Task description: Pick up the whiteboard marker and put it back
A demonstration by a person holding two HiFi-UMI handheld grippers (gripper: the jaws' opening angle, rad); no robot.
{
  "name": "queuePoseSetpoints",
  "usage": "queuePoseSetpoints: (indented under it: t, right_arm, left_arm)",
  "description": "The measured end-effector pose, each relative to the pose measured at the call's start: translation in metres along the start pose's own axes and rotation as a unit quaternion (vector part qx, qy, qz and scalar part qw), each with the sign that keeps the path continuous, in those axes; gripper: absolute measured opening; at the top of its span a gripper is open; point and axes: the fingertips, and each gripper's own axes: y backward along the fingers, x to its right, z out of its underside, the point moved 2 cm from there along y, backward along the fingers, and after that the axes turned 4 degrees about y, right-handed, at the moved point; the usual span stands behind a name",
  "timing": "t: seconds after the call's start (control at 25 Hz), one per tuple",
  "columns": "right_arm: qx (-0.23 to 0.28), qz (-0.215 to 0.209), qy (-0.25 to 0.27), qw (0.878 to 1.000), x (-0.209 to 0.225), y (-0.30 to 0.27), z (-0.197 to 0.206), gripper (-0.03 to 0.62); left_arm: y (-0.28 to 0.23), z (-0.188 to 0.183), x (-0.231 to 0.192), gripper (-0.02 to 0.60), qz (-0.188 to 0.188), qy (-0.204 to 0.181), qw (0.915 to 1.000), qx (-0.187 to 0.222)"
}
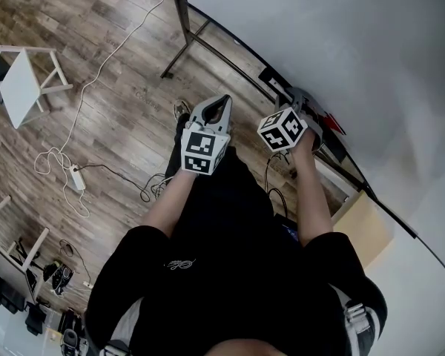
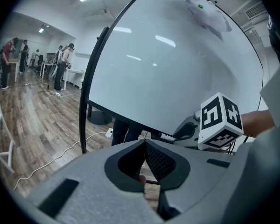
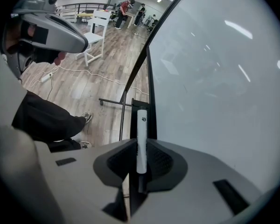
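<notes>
In the right gripper view, a white whiteboard marker [image 3: 141, 139] with a dark end stands lengthwise between the jaws of my right gripper [image 3: 141, 146], which is shut on it. The marker's far end points at the black ledge [image 3: 141, 107] along the foot of the whiteboard [image 3: 224, 87]. The head view shows the right gripper [image 1: 302, 104] close to the whiteboard [image 1: 319, 35], with the marker hidden there. Further left, away from the board, my left gripper [image 1: 221, 104] is held up. Its jaws [image 2: 144, 143] meet at the tips with nothing between them.
The board's black stand [image 1: 184, 28] rests on the wood floor. A white cable [image 1: 96, 80] and a power strip [image 1: 76, 178] lie at the left, near a small white table [image 1: 18, 84]. Something red [image 1: 331, 122] sits on the ledge. People [image 2: 60, 66] stand far back.
</notes>
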Motion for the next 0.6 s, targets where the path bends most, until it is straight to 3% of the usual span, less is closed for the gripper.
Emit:
queuePoseSetpoints:
  t: [0.6]
  right_arm:
    - [-0.006,-0.014,-0.016,1.000,0.0038,-0.0012,-0.0044,0.057]
  left_arm:
    - [-0.0050,-0.0032,-0.0024,0.006,0.006,0.002,1.0000,-0.005]
